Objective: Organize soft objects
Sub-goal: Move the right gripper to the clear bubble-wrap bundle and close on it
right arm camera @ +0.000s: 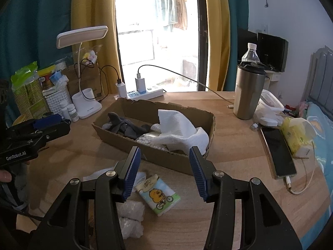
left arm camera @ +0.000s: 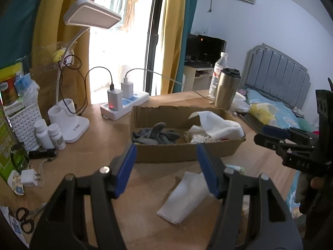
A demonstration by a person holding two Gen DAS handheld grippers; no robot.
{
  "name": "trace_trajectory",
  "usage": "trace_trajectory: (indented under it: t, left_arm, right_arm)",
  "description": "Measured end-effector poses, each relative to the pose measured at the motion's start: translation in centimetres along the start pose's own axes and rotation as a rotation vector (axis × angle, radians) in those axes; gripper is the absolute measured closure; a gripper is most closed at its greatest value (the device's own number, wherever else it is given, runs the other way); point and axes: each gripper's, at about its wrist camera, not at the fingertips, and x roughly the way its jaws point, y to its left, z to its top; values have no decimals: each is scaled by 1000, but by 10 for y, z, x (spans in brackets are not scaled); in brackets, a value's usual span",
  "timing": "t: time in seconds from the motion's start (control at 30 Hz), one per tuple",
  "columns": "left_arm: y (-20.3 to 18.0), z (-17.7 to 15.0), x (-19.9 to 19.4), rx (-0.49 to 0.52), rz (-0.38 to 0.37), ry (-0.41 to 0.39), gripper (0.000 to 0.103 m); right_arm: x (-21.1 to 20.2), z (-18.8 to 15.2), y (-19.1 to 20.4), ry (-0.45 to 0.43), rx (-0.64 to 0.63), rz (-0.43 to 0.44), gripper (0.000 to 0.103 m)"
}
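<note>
A shallow cardboard box (left arm camera: 183,152) (right arm camera: 166,158) sits mid-desk. It holds grey socks (left arm camera: 156,134) (right arm camera: 124,126), a white cloth (left arm camera: 218,125) (right arm camera: 179,127) and a bag of cotton swabs (right arm camera: 147,139). On the desk in front lie a white bubble-wrap piece (left arm camera: 183,198) (right arm camera: 131,214) and a tissue pack with a duck print (right arm camera: 158,195). My left gripper (left arm camera: 166,166) is open and empty above the bubble wrap. My right gripper (right arm camera: 165,170) is open and empty above the tissue pack; it also shows at the right of the left wrist view (left arm camera: 276,135).
A desk lamp (left arm camera: 70,125), power strip (left arm camera: 122,106), pill bottles (left arm camera: 50,134) and white basket (left arm camera: 25,125) stand at left. A steel tumbler (right arm camera: 248,91), water bottle (right arm camera: 250,52), phone (right arm camera: 278,152) and yellow tissue pack (right arm camera: 295,137) are at right. Scissors (left arm camera: 24,218) lie near-left.
</note>
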Motion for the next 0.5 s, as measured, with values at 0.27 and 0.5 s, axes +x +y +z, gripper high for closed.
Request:
trace_trajectory:
  t: [0.27, 0.5]
  left_arm:
    - [-6, -13, -13, 3, -9, -1, 41]
    - [-9, -26, -21, 5, -16, 0, 40]
  right_arm:
    - [-13, -15, 8, -1, -4, 0, 51]
    - [-20, -28, 15, 1, -10, 7, 51]
